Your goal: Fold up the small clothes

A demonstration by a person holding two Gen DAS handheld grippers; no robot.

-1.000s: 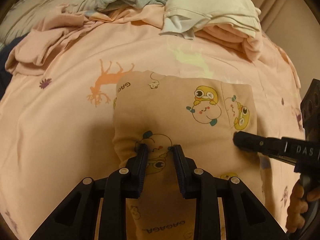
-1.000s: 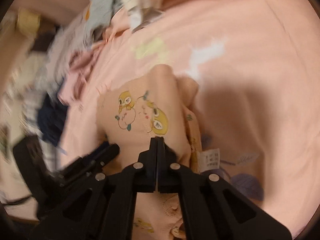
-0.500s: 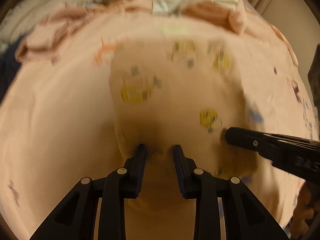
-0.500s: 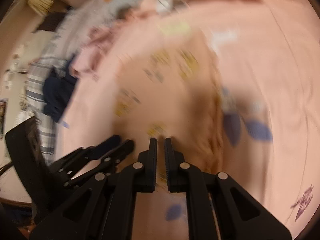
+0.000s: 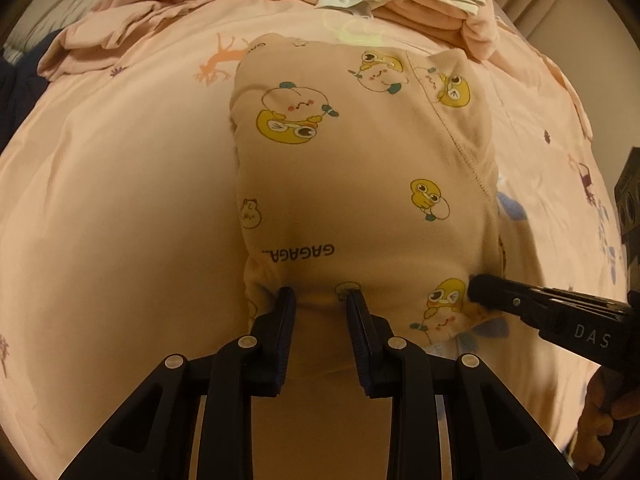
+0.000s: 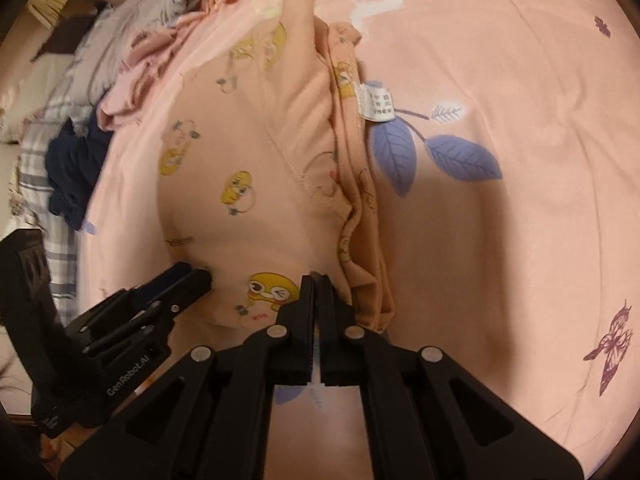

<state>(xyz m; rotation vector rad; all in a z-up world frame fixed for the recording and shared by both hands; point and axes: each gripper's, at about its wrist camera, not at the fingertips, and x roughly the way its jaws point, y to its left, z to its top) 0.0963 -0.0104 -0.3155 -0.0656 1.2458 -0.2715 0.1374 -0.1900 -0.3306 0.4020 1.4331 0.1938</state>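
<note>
Pink bedsheet (image 5: 120,220), small peach garment (image 5: 360,168) lying on it straight ahead.

My left gripper (image 5: 320,300) stands parted at its near hem, gripping nothing — my right gripper (image 6: 315,280), pinched shut, seemingly holds the hem's right corner; the garment's long axis runs away from me.

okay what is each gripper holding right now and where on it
The right gripper is shut at the printed garment's near edge; the left gripper is open, holding nothing.

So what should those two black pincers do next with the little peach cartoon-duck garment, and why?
Probably open the right gripper and back both away: the peach duck-print garment already lies folded on the pink bedsheet, the right jaws look pinched on its near edge, and the left gripper is open.
</note>
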